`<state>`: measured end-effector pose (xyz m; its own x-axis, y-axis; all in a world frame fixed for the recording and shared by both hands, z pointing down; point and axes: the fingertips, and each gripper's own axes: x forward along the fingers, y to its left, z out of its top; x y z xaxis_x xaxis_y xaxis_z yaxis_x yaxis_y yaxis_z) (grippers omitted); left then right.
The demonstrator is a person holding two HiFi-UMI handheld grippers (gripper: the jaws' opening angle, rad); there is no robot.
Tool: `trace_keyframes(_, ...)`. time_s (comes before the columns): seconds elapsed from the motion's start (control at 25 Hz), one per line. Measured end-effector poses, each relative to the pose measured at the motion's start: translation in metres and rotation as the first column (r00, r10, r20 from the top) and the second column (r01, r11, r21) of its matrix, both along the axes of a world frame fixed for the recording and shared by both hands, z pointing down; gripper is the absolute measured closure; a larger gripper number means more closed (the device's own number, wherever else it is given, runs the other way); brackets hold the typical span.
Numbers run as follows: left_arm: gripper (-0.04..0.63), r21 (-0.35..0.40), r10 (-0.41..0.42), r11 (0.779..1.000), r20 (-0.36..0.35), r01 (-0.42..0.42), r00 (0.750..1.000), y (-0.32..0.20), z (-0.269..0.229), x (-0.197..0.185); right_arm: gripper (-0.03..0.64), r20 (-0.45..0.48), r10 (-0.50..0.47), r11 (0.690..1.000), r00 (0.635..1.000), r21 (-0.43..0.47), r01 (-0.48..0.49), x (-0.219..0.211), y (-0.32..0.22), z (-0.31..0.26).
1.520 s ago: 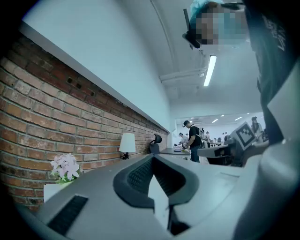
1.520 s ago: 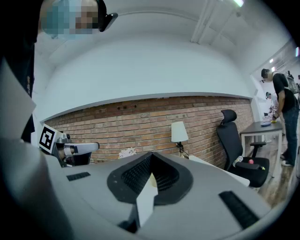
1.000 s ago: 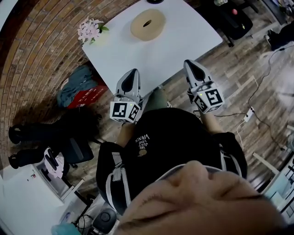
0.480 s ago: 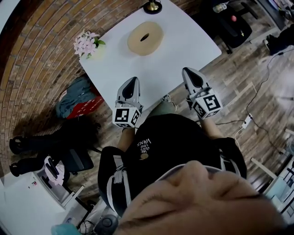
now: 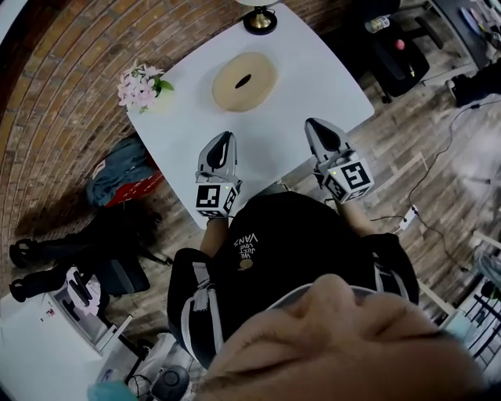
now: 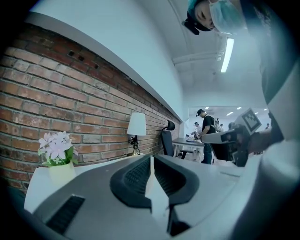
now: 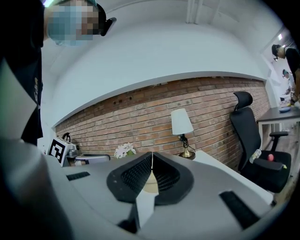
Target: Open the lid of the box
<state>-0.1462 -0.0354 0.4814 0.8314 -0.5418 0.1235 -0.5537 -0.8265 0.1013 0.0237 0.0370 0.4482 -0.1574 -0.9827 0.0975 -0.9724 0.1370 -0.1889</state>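
The person has stepped closer to the white table [image 5: 313, 63]. In the head view the tabletop sits lower and nearer than a moment ago, and the brass lamp base [image 5: 259, 19] at the far edge has come into sight. Both tools have come forward with the step and now reach over the near edge of the table instead of hanging short of it.

The left gripper [image 5: 225, 141] has its jaws pressed together with nothing between them, and so does the right gripper [image 5: 316, 129] (each gripper's own view shows ribbed pads meeting on a thin seam). The round tan box [image 5: 243, 81], with a dark slot in the middle of its lid, lies ahead of both jaw pairs and well apart from them. It is roughly between their lines and a little nearer the left one. From the right gripper's view it peeks out as a tan patch just past the jaw tips. The pink flowers [image 5: 139, 86] stand far off to the left of the left jaws.

This looks like the approach only. The lid is still on and untouched, and I'd guess the jaws must spread before either can take hold of it.
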Motion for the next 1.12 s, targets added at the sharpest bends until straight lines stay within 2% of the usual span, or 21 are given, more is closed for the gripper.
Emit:
trace_keyframes(0.2,0.584,-0.014,-0.025,1.000,0.001,0.025,1.000,-0.016,0.005,0.003,0.614,-0.011,-0.008,0.999,1.000,-0.031,0.008,0.012,-0.021,0.001)
trace_keyframes(0.36,0.584,-0.002,-0.037,0.999,0.002,0.037,0.999,-0.021,0.005,0.004,0.614,-0.017,-0.040,0.999,0.999,-0.009,0.040,0.015,-0.033,0.000)
trace_keyframes(0.6,0.584,0.010,-0.082,0.997,0.005,0.082,0.997,-0.021,0.002,-0.004,0.614,-0.017,-0.081,0.996,0.997,-0.036,0.080,0.014,-0.044,0.005)
trace_keyframes(0.88,0.584,0.032,-0.150,0.988,0.046,0.148,0.988,-0.028,0.010,0.009,0.614,-0.004,-0.180,0.983,0.984,-0.046,0.179,0.019,-0.068,0.014)
trace_keyframes(1.04,0.584,0.033,-0.188,0.982,0.090,0.186,0.978,-0.032,0.019,0.025,0.614,0.007,-0.235,0.971,0.972,-0.054,0.235,0.031,-0.084,0.020)
trace_keyframes(1.12,0.584,0.058,-0.200,0.979,0.118,0.194,0.973,-0.036,0.022,0.034,0.614,0.009,-0.260,0.964,0.966,-0.060,0.260,0.036,-0.093,0.023)
